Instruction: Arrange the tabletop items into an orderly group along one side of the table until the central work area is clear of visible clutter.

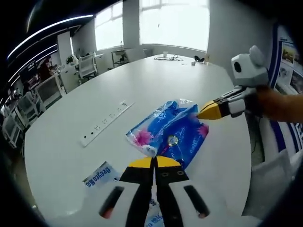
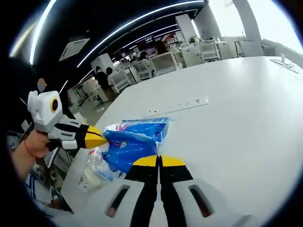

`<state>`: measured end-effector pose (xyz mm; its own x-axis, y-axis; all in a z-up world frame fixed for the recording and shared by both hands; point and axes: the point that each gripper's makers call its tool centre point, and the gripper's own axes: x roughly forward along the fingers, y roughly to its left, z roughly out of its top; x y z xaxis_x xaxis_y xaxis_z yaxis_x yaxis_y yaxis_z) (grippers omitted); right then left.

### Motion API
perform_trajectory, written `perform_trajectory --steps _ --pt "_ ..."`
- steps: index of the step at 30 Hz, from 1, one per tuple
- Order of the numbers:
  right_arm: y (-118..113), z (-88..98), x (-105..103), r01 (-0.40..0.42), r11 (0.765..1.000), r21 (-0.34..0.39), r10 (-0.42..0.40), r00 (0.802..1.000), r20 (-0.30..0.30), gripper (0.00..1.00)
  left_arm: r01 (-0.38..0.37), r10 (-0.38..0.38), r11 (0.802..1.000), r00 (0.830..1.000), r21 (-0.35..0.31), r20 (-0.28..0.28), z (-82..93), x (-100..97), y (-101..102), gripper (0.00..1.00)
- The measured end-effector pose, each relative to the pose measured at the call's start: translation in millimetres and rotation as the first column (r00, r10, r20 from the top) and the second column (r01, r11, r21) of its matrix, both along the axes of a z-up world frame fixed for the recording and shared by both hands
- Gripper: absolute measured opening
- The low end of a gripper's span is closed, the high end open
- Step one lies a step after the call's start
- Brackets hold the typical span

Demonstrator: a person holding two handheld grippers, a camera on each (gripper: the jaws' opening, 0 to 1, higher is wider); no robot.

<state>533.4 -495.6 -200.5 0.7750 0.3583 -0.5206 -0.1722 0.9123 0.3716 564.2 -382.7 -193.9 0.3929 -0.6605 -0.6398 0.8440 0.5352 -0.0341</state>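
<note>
Table (image 1: 199,80) is wide and white under me, and the blue pack (image 1: 169,132) lies near its close edge, just beyond my left gripper (image 1: 154,162), jaws pressed together on nothing. My right gripper (image 1: 207,111) comes in from the side, yellow tips clenched and touching the pack's far corner; whether they pinch the wrapper I cannot tell. A small labelled packet (image 1: 101,174) sits beside my left jaws, a power strip (image 1: 106,121) further out.
</note>
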Motion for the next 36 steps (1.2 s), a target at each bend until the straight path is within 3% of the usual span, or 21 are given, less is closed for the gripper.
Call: perform_trajectory --steps 18,28,36 --pt "-96.4 -2.7 5.4 -0.001 0.998 -0.069 0.001 1.000 -0.006 0.00 -0.043 0.039 0.997 0.997 -0.057 -0.060 -15.6 -2.0 -93.0 0.00" --pt "-141.0 -21.9 20.1 -0.020 0.995 -0.099 0.016 0.999 -0.033 0.00 -0.078 0.071 0.995 0.993 -0.069 -0.090 -35.3 6.4 -137.7 0.00" --pt "-167.9 -52.4 32.6 -0.056 0.990 -0.127 0.046 0.996 -0.077 0.00 -0.099 0.090 0.993 0.986 -0.059 -0.141 -68.0 14.8 -164.9 0.00"
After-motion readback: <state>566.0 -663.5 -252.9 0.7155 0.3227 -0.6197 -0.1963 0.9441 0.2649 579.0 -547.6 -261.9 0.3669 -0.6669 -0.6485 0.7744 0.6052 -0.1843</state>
